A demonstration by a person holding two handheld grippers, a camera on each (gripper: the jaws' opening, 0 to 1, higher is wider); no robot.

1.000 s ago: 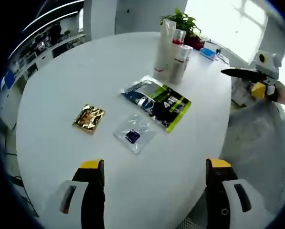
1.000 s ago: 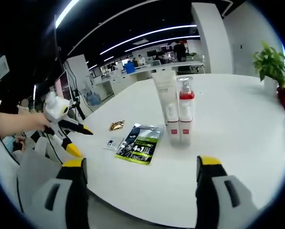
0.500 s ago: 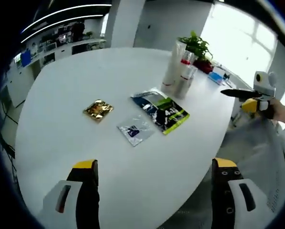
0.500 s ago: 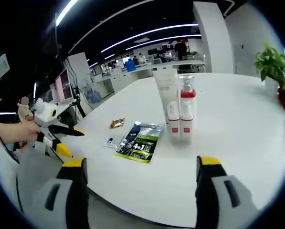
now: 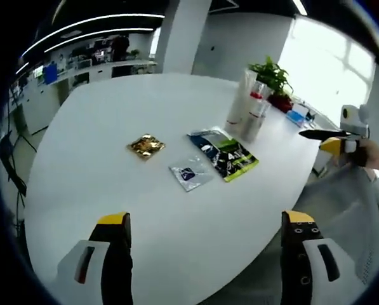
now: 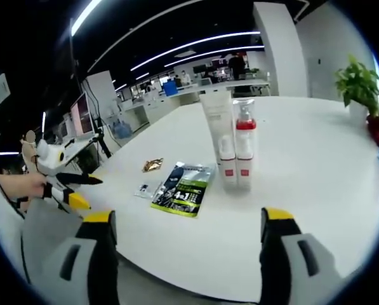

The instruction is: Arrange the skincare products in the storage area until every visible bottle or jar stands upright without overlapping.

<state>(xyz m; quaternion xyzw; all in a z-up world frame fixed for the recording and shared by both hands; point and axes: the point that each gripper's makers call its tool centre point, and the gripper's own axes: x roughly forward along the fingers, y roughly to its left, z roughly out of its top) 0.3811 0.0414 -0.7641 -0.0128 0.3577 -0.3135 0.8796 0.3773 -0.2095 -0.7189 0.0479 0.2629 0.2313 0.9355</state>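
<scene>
Both claws hang released at the near edge of a white oval counter [image 5: 100,159], each with its two yellow-tipped jaws spread wide and nothing between them.

In the left gripper view, the left claw [image 5: 205,222] hovers over the counter's near rim. Going left to right across the surface: a small gold foil packet [image 5: 145,146] lies flat, well apart from the rest; next comes a clear sachet [image 5: 190,173] with a dark blue patch, lying flat; just beside it, a dark and lime-green flat pouch [image 5: 226,155] lies at an angle. Behind the pouch, the skincare products [image 5: 247,114] stand upright in a tight cluster: a tall white tube and a red-collared pump bottle, with smaller bottles in front. Farther back sit a potted plant [image 5: 272,76] and a blue item [image 5: 297,117]. At the far right the right claw [image 5: 325,135] enters, held by a hand [image 5: 370,154].

In the right gripper view, the left claw [image 6: 81,189] shows at far left off the counter's edge, held by a hand [image 6: 21,187]. The right claw [image 6: 188,222] frames the counter [image 6: 316,159]. The gold packet [image 6: 153,165], sachet [image 6: 146,189] and pouch [image 6: 184,189] lie left of centre; the skincare products [image 6: 230,143] stand upright at centre, close together, whether touching cannot be told. The plant [image 6: 360,89] is at right.
</scene>
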